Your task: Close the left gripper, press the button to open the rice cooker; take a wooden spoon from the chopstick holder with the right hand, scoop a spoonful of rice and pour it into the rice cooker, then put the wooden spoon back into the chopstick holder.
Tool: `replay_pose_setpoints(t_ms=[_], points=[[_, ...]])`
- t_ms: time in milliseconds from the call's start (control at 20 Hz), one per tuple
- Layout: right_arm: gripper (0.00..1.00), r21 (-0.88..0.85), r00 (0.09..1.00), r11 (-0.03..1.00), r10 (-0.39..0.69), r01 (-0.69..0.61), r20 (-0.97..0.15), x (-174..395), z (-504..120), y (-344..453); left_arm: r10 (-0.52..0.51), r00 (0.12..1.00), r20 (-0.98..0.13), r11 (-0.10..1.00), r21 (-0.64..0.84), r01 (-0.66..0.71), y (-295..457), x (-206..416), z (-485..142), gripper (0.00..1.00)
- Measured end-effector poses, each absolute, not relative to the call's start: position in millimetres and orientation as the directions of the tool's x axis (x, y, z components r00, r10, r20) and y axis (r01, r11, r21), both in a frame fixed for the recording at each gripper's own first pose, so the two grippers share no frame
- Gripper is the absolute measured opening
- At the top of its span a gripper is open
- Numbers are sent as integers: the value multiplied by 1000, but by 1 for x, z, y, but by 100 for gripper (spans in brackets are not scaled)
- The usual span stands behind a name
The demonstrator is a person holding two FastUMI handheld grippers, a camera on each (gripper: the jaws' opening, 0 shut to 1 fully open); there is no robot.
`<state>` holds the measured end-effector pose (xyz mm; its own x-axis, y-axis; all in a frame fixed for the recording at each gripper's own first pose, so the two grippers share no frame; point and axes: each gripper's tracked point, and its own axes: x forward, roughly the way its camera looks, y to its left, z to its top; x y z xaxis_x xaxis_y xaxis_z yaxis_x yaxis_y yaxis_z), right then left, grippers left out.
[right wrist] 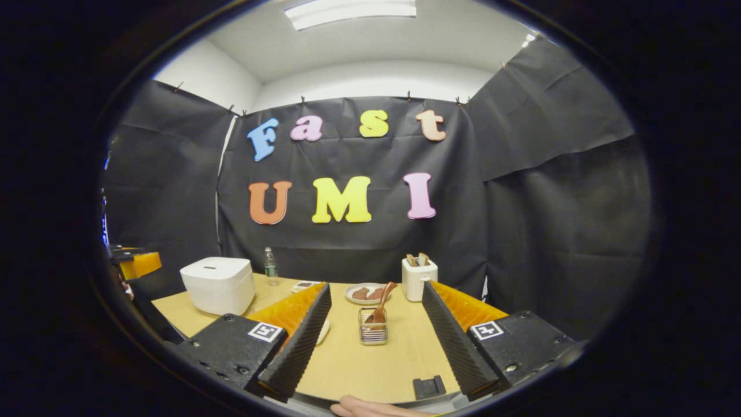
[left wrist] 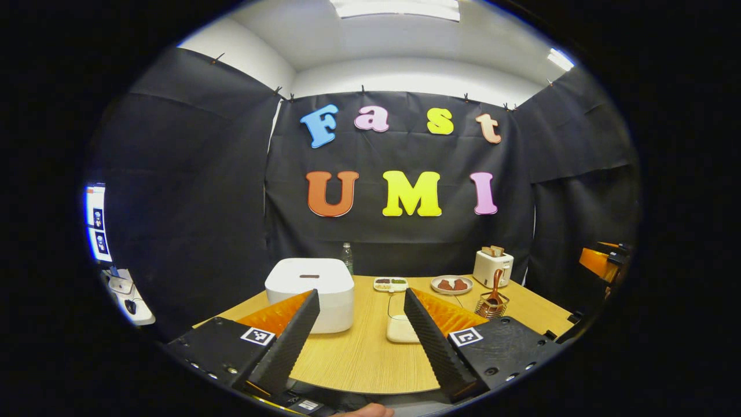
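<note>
The white rice cooker (left wrist: 310, 292) stands shut at the table's left, just beyond my left gripper (left wrist: 361, 293), whose fingers are spread wide with nothing between them. A white container of rice (left wrist: 401, 328) sits straight ahead between the fingers. To the right is the wire chopstick holder (left wrist: 492, 307) with the wooden spoon (left wrist: 496, 285) standing in it. In the right gripper view, the holder (right wrist: 373, 333) and spoon (right wrist: 383, 300) lie centred ahead of my open, empty right gripper (right wrist: 375, 286). The rice cooker (right wrist: 219, 285) is far left, and the rice container (right wrist: 323, 331) is mostly hidden behind a finger.
At the back of the wooden table (left wrist: 359, 359) stand a toaster (left wrist: 492, 267), a plate of brown food (left wrist: 451, 284), a small divided tray (left wrist: 391, 284) and a water bottle (left wrist: 347, 258). A small black block (right wrist: 428, 387) lies at the near edge. Black cloth walls enclose the booth.
</note>
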<state>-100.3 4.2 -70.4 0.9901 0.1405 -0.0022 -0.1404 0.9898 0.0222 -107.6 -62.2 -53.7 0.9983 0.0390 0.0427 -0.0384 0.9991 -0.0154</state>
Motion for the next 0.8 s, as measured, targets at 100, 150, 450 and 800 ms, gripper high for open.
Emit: replay_pose_setpoints(t_ms=[100,150,450,800], points=[[96,18,991,991,132,-132,-1,-100,-70,-1,23,998,60,1000,-1,-23,-69,-112,-46,94],[100,15,992,992,125,-125,-2,-101,-70,-4,22,997,67,1000,6,-23,-69,-113,-43,94],[96,9,994,994,105,-106,26,-105,-61,-15,-22,993,113,1000,24,19,-83,-122,-25,94],[96,32,996,996,84,-84,4,-109,-60,-32,-21,984,179,1000,14,19,-88,-133,-7,94]])
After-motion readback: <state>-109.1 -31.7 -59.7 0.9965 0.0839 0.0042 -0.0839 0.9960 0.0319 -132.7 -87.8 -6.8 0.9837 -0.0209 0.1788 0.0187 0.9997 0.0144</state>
